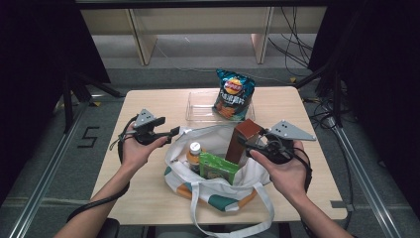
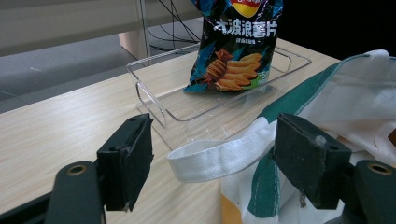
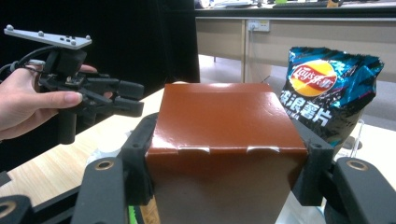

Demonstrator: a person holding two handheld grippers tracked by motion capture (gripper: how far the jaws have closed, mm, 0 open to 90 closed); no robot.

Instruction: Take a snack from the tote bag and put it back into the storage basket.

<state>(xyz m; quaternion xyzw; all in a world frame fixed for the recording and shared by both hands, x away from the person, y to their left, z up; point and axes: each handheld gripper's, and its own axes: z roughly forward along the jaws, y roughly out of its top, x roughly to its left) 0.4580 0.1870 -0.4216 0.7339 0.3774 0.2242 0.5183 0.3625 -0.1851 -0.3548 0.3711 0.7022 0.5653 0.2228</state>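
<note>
Right gripper (image 1: pixel 246 142) grasps the brown box (image 1: pixel 243 140) at centre frame, over the tote bag (image 1: pixel 218 183) on the bench (image 1: pixel 148 188); left gripper (image 1: pixel 174 131), centre left, released beside the bag's strap (image 2: pixel 219 156)

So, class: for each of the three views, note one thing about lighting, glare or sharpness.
High view: dark surroundings, evenly lit table. Left gripper view: clear tray glints along its edges; the near jaws look soft. Right gripper view: glare streaks the top of the brown box, and the chip bag shines.
</note>
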